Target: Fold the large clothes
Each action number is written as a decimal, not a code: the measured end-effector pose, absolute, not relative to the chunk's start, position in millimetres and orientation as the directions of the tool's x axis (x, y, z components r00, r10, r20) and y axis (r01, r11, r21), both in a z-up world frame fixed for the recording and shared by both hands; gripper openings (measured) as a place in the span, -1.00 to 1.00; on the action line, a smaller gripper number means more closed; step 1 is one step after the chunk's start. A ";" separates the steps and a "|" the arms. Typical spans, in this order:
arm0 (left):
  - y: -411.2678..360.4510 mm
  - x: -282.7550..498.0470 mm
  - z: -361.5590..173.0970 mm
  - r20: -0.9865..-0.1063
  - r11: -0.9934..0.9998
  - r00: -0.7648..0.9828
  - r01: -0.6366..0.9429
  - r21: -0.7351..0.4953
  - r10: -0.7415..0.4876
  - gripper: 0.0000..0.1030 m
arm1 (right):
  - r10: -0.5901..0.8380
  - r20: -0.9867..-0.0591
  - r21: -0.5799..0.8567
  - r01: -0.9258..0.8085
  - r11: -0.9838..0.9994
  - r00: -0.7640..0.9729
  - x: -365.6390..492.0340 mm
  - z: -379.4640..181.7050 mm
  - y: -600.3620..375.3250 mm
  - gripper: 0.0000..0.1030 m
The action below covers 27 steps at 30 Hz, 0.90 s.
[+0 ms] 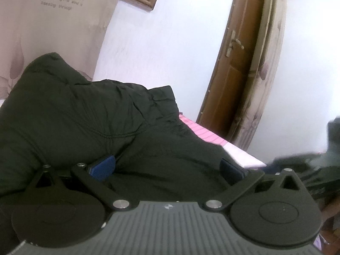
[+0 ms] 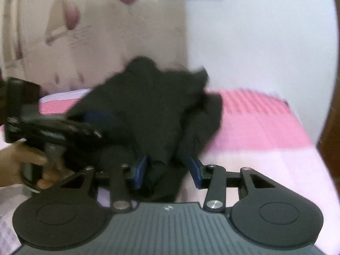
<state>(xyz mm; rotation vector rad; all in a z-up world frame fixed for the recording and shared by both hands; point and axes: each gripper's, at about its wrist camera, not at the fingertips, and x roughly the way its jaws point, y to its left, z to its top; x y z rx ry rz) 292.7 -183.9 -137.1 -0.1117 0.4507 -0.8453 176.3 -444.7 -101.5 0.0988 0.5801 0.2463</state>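
Observation:
A black padded jacket (image 1: pixel 85 116) lies bunched on a pink bed. In the left wrist view my left gripper (image 1: pixel 167 167) rests low against it. Its blue pads (image 1: pixel 104 167) stand wide apart, their faces bare, with the jacket's bulk bulging between them. The right wrist view is blurred by motion. There my right gripper (image 2: pixel 167 170) is shut on a thick fold of the jacket (image 2: pixel 153 110), at the near edge of the heap. To the left a hand (image 2: pixel 21 161) holds the left gripper (image 2: pixel 95 125), which points into the jacket.
The pink striped bed sheet (image 2: pixel 265 123) stretches to the right of the jacket, up to a white wall. A brown wooden door (image 1: pixel 233 63) with a handle stands past the bed. A pale flowered curtain (image 2: pixel 85 42) hangs behind the heap.

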 end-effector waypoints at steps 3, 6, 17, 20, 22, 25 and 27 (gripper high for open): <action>-179.4 288.0 -138.0 -0.330 0.673 0.592 0.692 -0.259 -0.736 1.00 | 0.271 -0.539 0.250 -0.156 0.956 0.797 184.6 -118.8 -451.1 -0.15; -172.0 281.5 -138.1 -0.303 0.690 0.621 0.676 -0.260 -0.723 0.99 | 0.287 -0.547 0.318 -0.122 0.940 0.786 192.5 -135.7 -455.3 -0.14; -105.0 264.6 -126.1 -0.206 0.740 0.726 0.565 -0.364 -0.656 1.00 | 0.261 -0.545 0.229 -0.158 0.961 0.797 213.4 -129.3 -447.7 -0.34; -100.6 265.9 -126.5 -0.231 0.739 0.710 0.582 -0.339 -0.665 1.00 | 0.259 -0.533 0.205 -0.174 0.963 0.805 221.8 -132.2 -446.7 -0.36; -110.8 261.3 -126.4 -0.270 0.759 0.709 0.603 -0.247 -0.651 1.00 | 0.269 -0.536 0.233 -0.166 0.958 0.800 222.6 -144.7 -450.0 -0.34; -115.3 257.0 -130.1 -0.282 0.767 0.714 0.608 -0.203 -0.641 1.00 | 0.300 -0.542 0.313 -0.143 0.939 0.785 221.5 -150.4 -459.6 -0.33; -113.6 259.6 -130.8 -0.288 0.761 0.704 0.608 -0.225 -0.649 1.00 | 0.293 -0.542 0.306 -0.139 0.942 0.788 220.4 -151.0 -460.9 -0.28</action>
